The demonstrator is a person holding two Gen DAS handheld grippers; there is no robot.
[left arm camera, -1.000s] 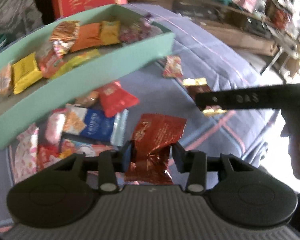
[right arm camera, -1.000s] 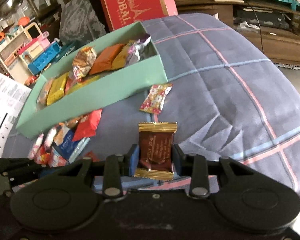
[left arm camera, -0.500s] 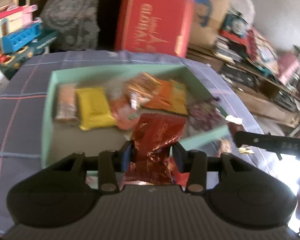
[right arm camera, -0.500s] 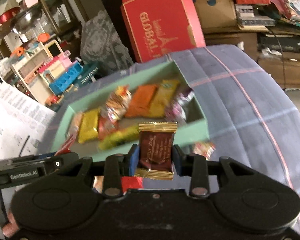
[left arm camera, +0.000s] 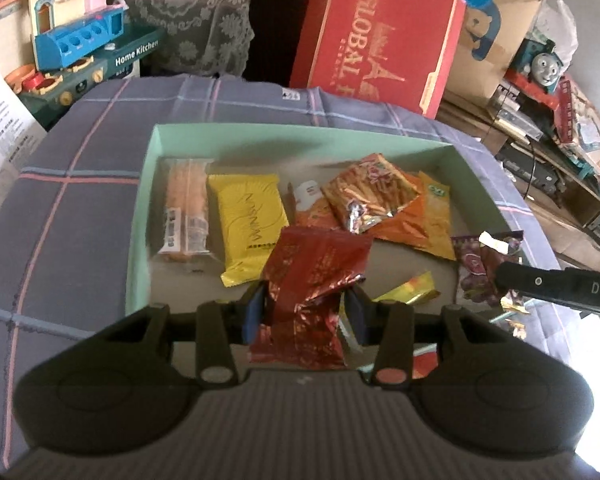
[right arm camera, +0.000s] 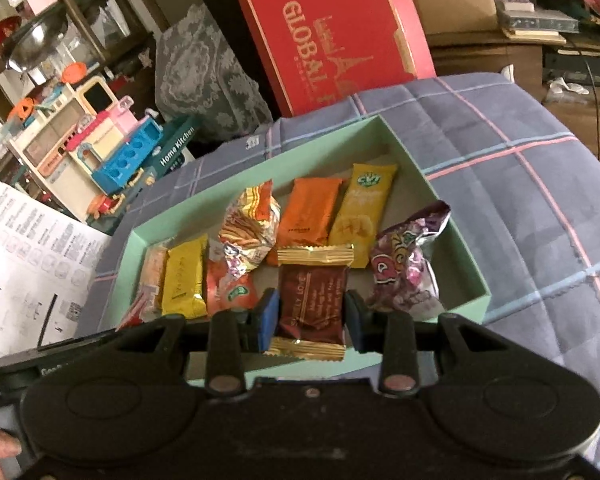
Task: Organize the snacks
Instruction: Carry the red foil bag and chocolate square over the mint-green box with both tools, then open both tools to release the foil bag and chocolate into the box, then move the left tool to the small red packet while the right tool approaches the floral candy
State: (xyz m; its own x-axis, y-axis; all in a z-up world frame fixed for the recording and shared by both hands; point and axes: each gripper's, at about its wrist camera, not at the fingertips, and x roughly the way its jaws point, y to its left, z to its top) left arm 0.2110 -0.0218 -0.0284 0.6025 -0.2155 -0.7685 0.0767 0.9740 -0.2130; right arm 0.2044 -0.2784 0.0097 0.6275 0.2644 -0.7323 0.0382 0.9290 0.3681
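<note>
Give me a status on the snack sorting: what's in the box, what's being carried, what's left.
Done: the green box already holds several packets, among them a yellow bar, an orange packet and a purple bag. In hand: the left gripper clamps a crinkled red foil packet, the right gripper a brown and gold packet, both over the box. Left: releasing both; any snacks remaining outside aren't visible.

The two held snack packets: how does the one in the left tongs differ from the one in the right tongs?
The red foil packet in the left tongs is crumpled and creased; the brown packet in the right tongs is flat and smooth. The red foil packet is shiny red all over, while the brown packet has gold crimped ends. Both are gripped across their width, above the green box.
</note>
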